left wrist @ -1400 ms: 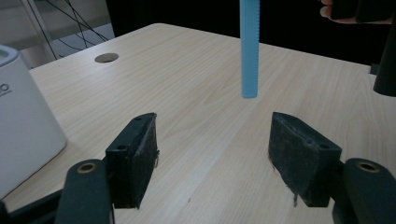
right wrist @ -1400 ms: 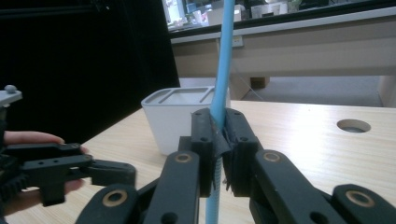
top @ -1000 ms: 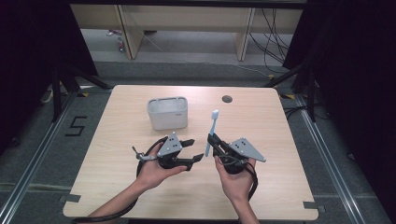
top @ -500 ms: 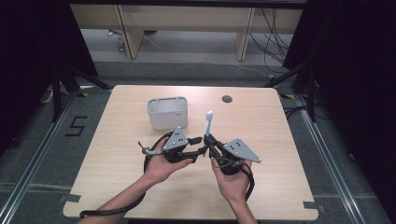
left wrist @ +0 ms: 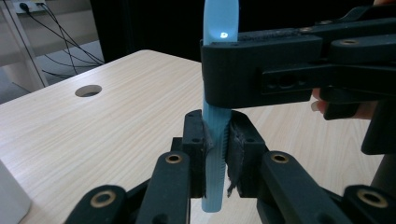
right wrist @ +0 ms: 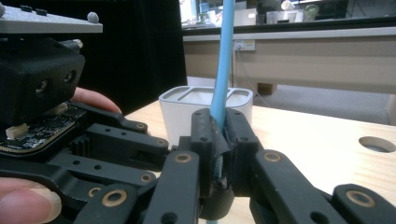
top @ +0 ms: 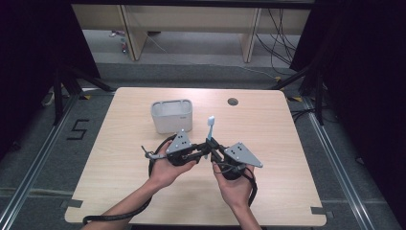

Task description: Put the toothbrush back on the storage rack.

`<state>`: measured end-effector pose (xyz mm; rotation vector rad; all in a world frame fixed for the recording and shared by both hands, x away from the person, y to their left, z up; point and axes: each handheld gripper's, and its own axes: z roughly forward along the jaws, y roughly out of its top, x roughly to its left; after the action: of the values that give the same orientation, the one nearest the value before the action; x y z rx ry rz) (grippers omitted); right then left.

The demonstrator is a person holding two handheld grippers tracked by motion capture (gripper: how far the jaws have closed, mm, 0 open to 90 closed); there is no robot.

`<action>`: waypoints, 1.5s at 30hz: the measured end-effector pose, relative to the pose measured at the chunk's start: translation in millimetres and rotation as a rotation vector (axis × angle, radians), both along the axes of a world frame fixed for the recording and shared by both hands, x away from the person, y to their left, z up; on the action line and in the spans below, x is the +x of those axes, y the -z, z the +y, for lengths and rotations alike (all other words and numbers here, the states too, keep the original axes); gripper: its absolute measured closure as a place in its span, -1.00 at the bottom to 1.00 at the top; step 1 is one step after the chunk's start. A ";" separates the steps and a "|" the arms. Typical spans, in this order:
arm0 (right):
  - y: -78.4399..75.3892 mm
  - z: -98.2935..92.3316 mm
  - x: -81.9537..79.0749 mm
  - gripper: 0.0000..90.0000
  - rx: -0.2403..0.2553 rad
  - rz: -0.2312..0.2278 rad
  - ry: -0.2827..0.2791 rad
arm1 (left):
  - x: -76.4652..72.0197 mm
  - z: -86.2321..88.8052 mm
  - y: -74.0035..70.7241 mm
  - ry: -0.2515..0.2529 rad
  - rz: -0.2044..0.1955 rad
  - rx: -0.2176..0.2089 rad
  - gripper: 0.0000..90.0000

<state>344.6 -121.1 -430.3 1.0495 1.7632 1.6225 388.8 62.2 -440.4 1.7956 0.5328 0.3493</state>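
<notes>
A slim light-blue plastic toothbrush (top: 209, 132) is held upright above the middle of the pale wooden tabletop (top: 287, 143), its white bristled head uppermost, just in front of a white rectangular plastic holder with compartments (top: 172, 115). The handle is clamped at its lower end by both tools at once: the right gripper (top: 213, 146) is shut on it, and in the right gripper view the pads are seen pressed flat against the blue shaft (right wrist: 219, 93); the left gripper (top: 205, 152) is also closed on the ribbed grip section, as shown in the left gripper view (left wrist: 215, 154), with the right gripper's jaws just above it on the handle. The toothbrush is judged to be very light, fairly stiff though slightly springy along its thin neck, and smooth enough to swivel in a single pinch; the ribbed lower handle is judged the surest place to take hold, the bristles being best left untouched. Compared with a second ago, the left gripper has been brought in from the left beside the right one, and its jaws, then standing apart, have just been closing until the handle was gripped between them; the toothbrush has been tipped a little more upright, while the holder has stayed put.
</notes>
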 end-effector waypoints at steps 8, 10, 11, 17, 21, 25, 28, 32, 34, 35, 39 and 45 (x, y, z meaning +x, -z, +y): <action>-9.4 -6.2 -6.5 0.35 0.002 -0.017 -0.020 | 9.1 16.9 -4.3 -0.062 -0.023 -0.001 0.74; -12.5 -12.4 -10.3 0.27 0.004 -0.037 -0.030 | 14.2 26.4 -6.4 -0.090 -0.033 -0.009 0.74; -13.8 -16.6 -12.0 0.24 -0.001 -0.054 -0.029 | 17.0 31.8 -7.4 -0.108 -0.035 -0.014 0.74; -13.8 -40.2 -21.0 0.17 -0.027 -0.091 -0.017 | 32.1 66.8 -13.2 -0.215 -0.055 -0.019 0.74; -6.4 -55.4 -25.6 0.17 -0.053 -0.071 0.006 | 40.7 86.8 -14.7 -0.271 -0.065 -0.020 0.74; 0.9 -67.1 -29.4 0.19 -0.091 -0.086 0.034 | 46.6 102.1 -15.9 -0.311 -0.068 -0.021 0.74; 6.8 -74.5 -33.0 0.22 -0.100 -0.073 0.043 | 49.5 110.1 -16.9 -0.333 -0.071 -0.025 0.74; 14.1 -83.9 -37.1 0.24 -0.104 -0.069 0.059 | 52.0 117.1 -18.2 -0.351 -0.079 -0.030 0.74; 16.8 -88.5 -39.3 0.24 -0.102 -0.064 0.078 | 52.8 119.6 -19.4 -0.359 -0.085 -0.040 0.74; 18.5 -90.9 -38.1 0.24 -0.104 -0.090 0.073 | 53.2 121.2 -20.5 -0.365 -0.089 -0.039 0.74; 24.3 -99.0 -42.4 0.23 -0.098 -0.073 0.090 | 53.0 125.0 -24.5 -0.389 -0.068 -0.065 0.74; 35.7 -110.4 -47.5 0.19 -0.103 -0.059 0.103 | 57.3 128.9 -31.2 -0.410 -0.109 -0.112 0.74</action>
<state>297.1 -231.6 -466.0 1.0175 1.7067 1.4690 446.1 191.1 -409.2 1.5430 0.8281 0.6809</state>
